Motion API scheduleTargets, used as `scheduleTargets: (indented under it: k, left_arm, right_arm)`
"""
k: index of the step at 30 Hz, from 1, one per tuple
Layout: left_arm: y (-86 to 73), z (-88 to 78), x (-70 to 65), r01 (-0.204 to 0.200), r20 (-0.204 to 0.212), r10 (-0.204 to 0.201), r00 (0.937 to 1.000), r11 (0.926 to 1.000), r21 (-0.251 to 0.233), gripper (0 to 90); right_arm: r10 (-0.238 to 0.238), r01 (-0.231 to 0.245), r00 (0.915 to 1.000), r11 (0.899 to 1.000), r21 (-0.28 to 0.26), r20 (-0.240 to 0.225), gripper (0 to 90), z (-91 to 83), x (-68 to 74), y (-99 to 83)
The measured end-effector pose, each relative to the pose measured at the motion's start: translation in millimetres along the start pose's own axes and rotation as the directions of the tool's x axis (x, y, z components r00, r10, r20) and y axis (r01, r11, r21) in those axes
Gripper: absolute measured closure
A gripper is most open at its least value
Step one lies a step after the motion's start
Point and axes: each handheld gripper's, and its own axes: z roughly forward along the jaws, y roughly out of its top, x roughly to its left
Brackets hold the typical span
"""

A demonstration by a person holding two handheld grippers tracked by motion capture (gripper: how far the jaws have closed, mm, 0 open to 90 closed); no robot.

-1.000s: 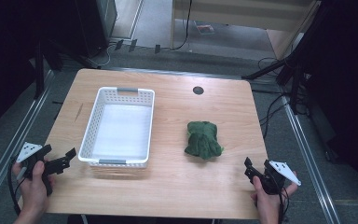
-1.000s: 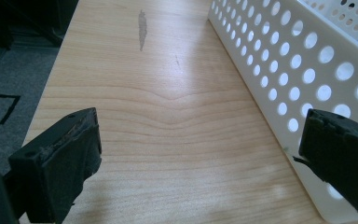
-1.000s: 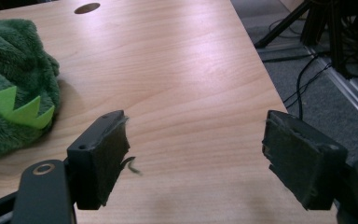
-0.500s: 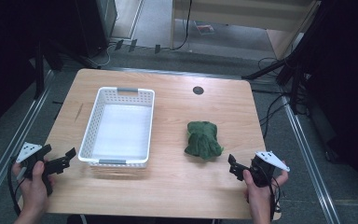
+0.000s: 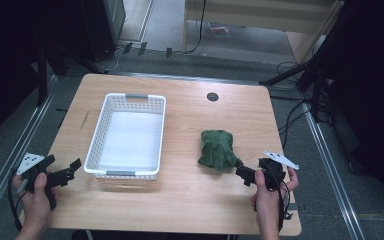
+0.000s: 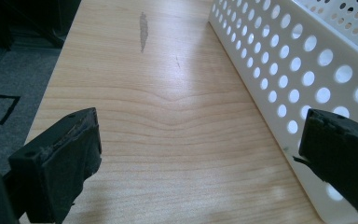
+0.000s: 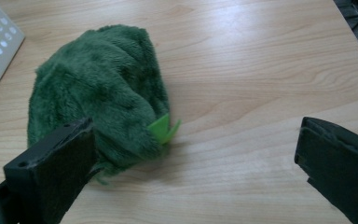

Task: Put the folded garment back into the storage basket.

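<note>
Up from lower right, my right gripper (image 5: 243,173) has just spread wide beside the green plush (image 5: 218,148) (ungrasped); white basket (image 5: 100,134) waits empty at centre left.

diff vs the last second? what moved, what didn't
The right gripper moved in from the table's right edge toward the green plush cloth; its jaws have just been opening and stand wide, nothing between them, cloth not gripped. The left gripper, white basket and cloth stayed put.
</note>
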Motion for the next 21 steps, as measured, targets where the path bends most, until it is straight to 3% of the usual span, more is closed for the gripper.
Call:
scheduleTargets:
  k: [21]
  left_arm:
    - [0.1,-0.1,0.7,0.007,-0.001,-0.007,1.0000,1.0000,-0.001,0.0]
  right_arm:
    - [-0.059,0.060,0.9976,0.997,0.047,-0.036,0.0,32.3,57.5,20.0]
